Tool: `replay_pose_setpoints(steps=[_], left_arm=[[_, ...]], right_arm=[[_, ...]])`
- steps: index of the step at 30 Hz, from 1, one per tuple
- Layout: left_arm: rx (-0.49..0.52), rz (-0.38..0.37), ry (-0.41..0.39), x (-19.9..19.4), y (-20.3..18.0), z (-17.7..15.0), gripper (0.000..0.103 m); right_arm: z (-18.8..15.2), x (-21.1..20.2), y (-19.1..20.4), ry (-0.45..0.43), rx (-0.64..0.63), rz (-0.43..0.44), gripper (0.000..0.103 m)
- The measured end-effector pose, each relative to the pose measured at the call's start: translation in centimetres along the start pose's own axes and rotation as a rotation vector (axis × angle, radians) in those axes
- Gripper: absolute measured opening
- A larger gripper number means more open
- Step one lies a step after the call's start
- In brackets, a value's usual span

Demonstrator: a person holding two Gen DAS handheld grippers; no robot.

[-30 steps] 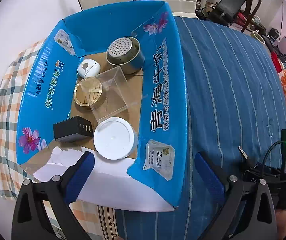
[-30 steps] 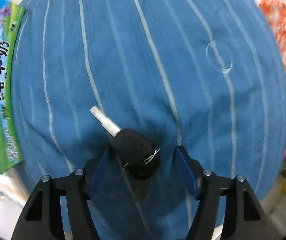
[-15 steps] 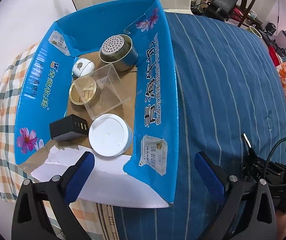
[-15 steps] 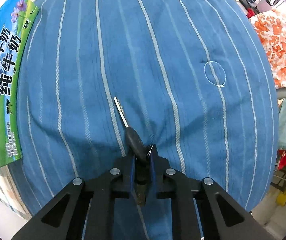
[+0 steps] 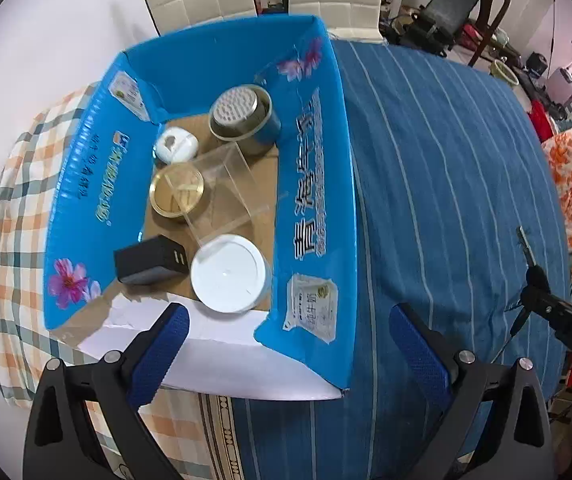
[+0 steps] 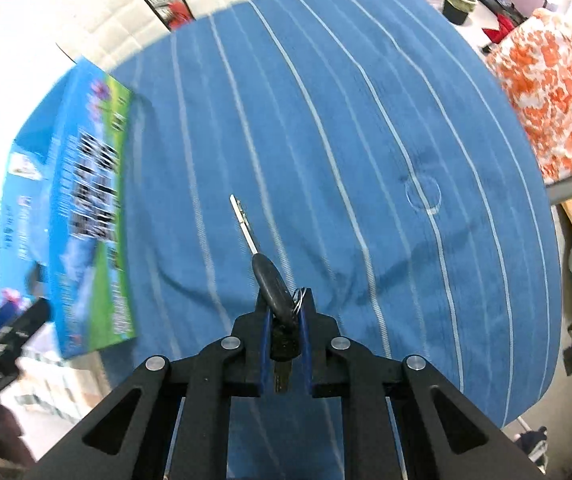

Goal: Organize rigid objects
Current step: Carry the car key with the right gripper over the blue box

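Now the right gripper [image 6: 286, 320], clamped on the key [image 6: 272, 284], is mid-carry and must reach the blue box [image 5: 318, 200], while the left gripper [image 5: 286, 356] hangs apart.

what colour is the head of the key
Black, with a silver blade; the key shows best in the right wrist view, clamped in the right tool.
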State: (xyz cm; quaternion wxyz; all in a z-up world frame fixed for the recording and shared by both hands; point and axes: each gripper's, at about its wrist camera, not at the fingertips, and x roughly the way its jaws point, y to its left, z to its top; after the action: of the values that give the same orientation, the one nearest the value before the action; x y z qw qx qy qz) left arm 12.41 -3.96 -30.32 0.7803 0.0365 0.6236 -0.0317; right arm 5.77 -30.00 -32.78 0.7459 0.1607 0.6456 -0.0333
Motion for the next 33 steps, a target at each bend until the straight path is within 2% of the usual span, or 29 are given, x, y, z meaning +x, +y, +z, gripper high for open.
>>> replay_pose_setpoints(steps=[5, 10, 18, 26, 33], left_arm=[[-0.009, -0.009, -0.046, -2.1, 0.7, 0.9, 0.103], [-0.011, -0.002, -0.092, -4.2, 1.8, 2.0, 0.103], [-0.033, 0.024, -0.137, -6.1, 6.2, 3.6, 0.103], [-0.067, 0.041, -0.133, -4.3, 11.8, 5.3, 0.103], [-0.091, 0.026, -0.101, -1.3, 15.3, 7.3, 0.103]], right_arm=[[1.8, -3.0, 2.3, -0.042, -0.042, 0.070, 0.014], [3.1, -5.1, 7.3, -0.065, -0.101, 0.143, 0.014], [5.0, -6.7, 13.8, -0.083, -0.161, 0.239, 0.014], [7.7, -4.9, 20.2, -0.083, -0.188, 0.272, 0.014], [10.6, -1.3, 24.4, -0.082, -0.194, 0.234, 0.014]])
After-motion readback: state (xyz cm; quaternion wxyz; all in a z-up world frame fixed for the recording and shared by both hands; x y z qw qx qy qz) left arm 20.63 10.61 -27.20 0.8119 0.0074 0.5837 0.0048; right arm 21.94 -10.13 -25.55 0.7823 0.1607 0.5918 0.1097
